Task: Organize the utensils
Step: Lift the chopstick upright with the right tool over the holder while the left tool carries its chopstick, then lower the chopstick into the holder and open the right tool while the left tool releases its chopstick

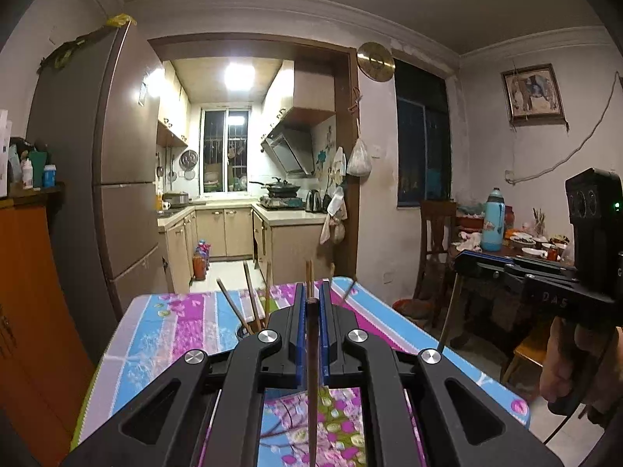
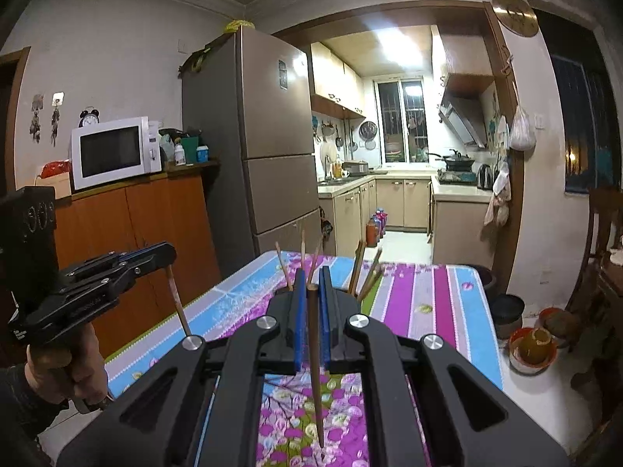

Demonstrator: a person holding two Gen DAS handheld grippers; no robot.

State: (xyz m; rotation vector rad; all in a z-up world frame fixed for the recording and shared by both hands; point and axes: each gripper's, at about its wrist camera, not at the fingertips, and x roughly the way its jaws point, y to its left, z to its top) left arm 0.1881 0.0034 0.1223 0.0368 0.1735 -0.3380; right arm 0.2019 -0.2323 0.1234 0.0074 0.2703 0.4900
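Both hands mid-task. Left gripper [image 1: 311, 303] is clamped on one chopstick [image 1: 312, 369]; right gripper [image 2: 311, 292] likewise on another chopstick [image 2: 314, 358]. More chopsticks [image 2: 366, 272] stand in a holder at twelve o'clock on the tabletop [image 2: 428, 303]; both held sticks remain unplaced.

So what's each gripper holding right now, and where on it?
Each holds one chopstick near its thick top end: left gripper a dark chopstick, right gripper a brown chopstick, tips hanging down.
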